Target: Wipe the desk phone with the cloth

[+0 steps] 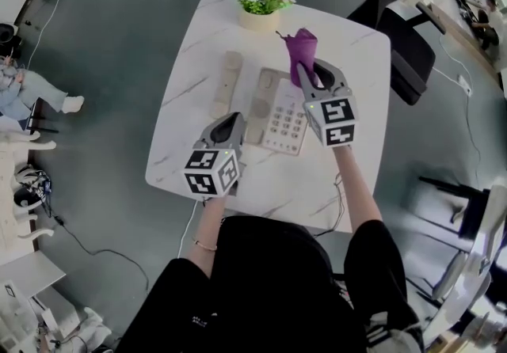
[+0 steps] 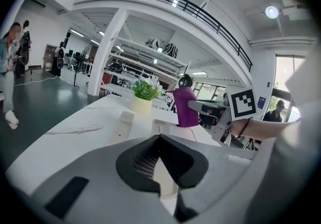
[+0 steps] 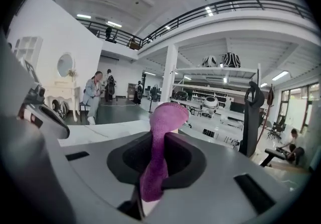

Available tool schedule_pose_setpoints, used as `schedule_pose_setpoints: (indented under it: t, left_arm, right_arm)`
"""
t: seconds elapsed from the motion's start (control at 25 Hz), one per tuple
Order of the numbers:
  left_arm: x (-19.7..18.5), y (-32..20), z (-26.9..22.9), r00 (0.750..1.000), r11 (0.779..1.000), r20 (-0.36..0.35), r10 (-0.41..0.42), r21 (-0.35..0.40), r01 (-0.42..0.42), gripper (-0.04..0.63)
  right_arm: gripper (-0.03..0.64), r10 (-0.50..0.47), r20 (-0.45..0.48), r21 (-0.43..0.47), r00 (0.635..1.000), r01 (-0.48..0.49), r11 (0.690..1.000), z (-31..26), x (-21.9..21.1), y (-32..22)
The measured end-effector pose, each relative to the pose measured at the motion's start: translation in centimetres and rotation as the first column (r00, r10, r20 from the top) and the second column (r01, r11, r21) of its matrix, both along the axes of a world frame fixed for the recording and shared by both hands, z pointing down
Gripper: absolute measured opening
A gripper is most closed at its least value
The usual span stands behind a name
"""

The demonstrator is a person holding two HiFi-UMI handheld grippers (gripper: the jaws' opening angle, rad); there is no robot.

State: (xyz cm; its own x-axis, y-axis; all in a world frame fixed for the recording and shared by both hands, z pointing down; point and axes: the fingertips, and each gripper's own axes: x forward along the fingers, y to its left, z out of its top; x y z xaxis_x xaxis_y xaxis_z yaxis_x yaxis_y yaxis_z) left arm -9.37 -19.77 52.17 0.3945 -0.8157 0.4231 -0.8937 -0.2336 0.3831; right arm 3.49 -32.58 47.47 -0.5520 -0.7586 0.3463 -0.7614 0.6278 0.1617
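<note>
A beige desk phone (image 1: pixel 285 118) lies in the middle of the white marble table (image 1: pixel 348 161). Its handset (image 1: pixel 227 81) lies off the cradle, on the table to the left of it. My right gripper (image 1: pixel 310 70) hovers over the phone's far right corner, shut on a purple cloth (image 1: pixel 302 49) that stands up out of its jaws; the same cloth (image 3: pixel 168 117) fills the jaws in the right gripper view. My left gripper (image 1: pixel 231 119) is shut and holds nothing, its tips at the phone's near left edge. In the left gripper view, the phone (image 2: pixel 164 126), handset (image 2: pixel 123 121) and cloth (image 2: pixel 185 108) lie ahead.
A pot of flowers (image 1: pixel 261 0) stands at the table's far edge, just behind the phone. A black office chair (image 1: pixel 405 43) is close to the table's right side. A cable runs over the floor at the left, where a seated person's legs (image 1: pixel 36 94) show.
</note>
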Motion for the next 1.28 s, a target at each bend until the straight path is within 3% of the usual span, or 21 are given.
schedule_pose_setpoints:
  t: [0.24, 0.44, 0.8, 1.28]
  left_arm:
    - [-0.7, -0.1, 0.4, 1.000, 1.000, -0.001, -0.018, -0.010, 0.018, -0.003]
    - [-1.1, -0.1, 0.8, 1.000, 0.999, 0.000, -0.026, -0.020, 0.026, -0.003]
    - [-0.9, -0.2, 1.0, 1.000, 0.999, -0.002, -0.027, -0.025, 0.027, -0.003]
    - [-0.7, 0.2, 1.3, 1.000, 0.999, -0.005, -0.031, -0.030, 0.031, -0.003]
  right_arm:
    - [0.037, -0.030, -0.214, 0.124, 0.976, 0.058, 0.991, 0.7, -1.4, -1.7]
    - [0.037, -0.113, -0.345, 0.099, 0.932, 0.156, 0.983, 3.5, -3.0, -1.4]
    - [0.037, -0.204, -0.340, -0.018, 0.918, 0.210, 0.977, 6.5, -4.2, 0.1]
    - [0.037, -0.280, -0.342, -0.102, 0.897, 0.261, 0.960, 8.2, -4.8, 1.4]
